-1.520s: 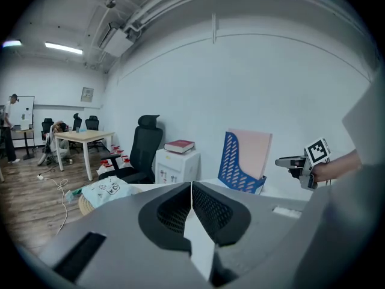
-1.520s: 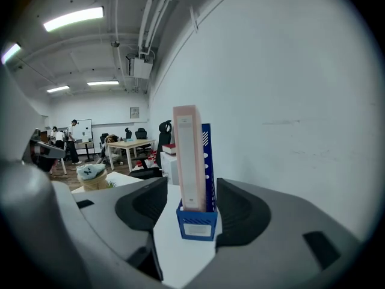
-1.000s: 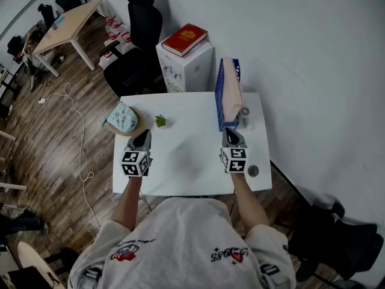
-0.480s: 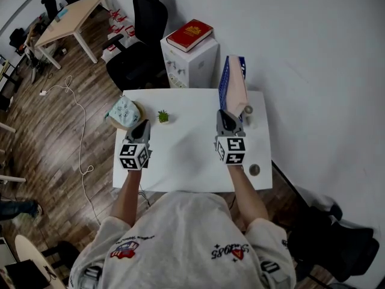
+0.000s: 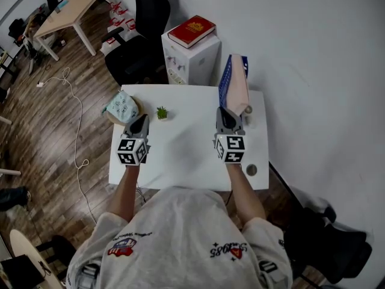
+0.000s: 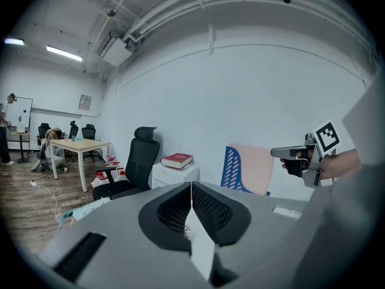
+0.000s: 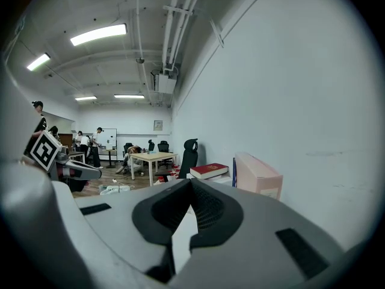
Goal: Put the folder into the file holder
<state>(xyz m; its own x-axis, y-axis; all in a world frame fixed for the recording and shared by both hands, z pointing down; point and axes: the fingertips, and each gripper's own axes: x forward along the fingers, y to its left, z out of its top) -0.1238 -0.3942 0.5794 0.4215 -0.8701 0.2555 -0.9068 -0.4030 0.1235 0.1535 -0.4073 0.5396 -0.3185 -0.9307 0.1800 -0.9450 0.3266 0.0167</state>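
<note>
Item: pink folder (image 5: pixel 240 92), which stood upright in the blue file holder (image 5: pixel 225 83) at the worktop's (image 5: pixel 180 158) rear right. Right tongs (image 5: pixel 225 115) were together and empty, near the holder; left tongs (image 5: pixel 139 124) likewise (both idle). Best practice: back straight away without nudging the holder.

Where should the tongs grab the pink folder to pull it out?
Probably its upper edge, coming from above. The folder stands upright inside the blue file holder, whose wall covers its lower part, so only the top looks free to pinch.
</note>
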